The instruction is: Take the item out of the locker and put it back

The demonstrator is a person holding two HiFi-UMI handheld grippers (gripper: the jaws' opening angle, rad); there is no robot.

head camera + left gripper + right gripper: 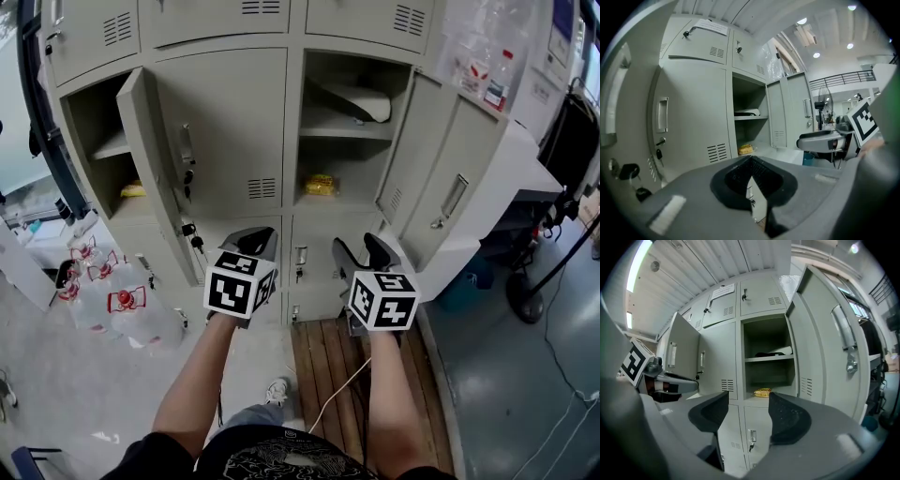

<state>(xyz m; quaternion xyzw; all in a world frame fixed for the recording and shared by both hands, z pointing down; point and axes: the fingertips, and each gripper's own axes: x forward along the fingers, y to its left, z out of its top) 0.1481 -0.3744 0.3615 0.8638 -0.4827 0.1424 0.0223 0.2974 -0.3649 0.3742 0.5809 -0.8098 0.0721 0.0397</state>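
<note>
A yellow packet [320, 185] lies on the floor of the open locker's [339, 131] lower compartment; it also shows as the packet [763, 392] between my right jaws and the packet [745, 149] past my left ones. My left gripper [255, 244] is held low in front of the shut lower doors, well short of the locker. Its jaws meet at the tips and hold nothing, as the left gripper [751, 164] shows. My right gripper [362, 253] hangs beside it, open and empty, the right gripper [747, 405] aimed up at the packet.
A white object [361, 101] rests on the locker's upper shelf. Its door [450, 187] swings out to the right. Another locker's door [150, 169] stands open at left, keys [192, 239] hanging. Packed water bottles [112, 305] sit on the floor left; a wooden pallet [323, 375] lies underfoot.
</note>
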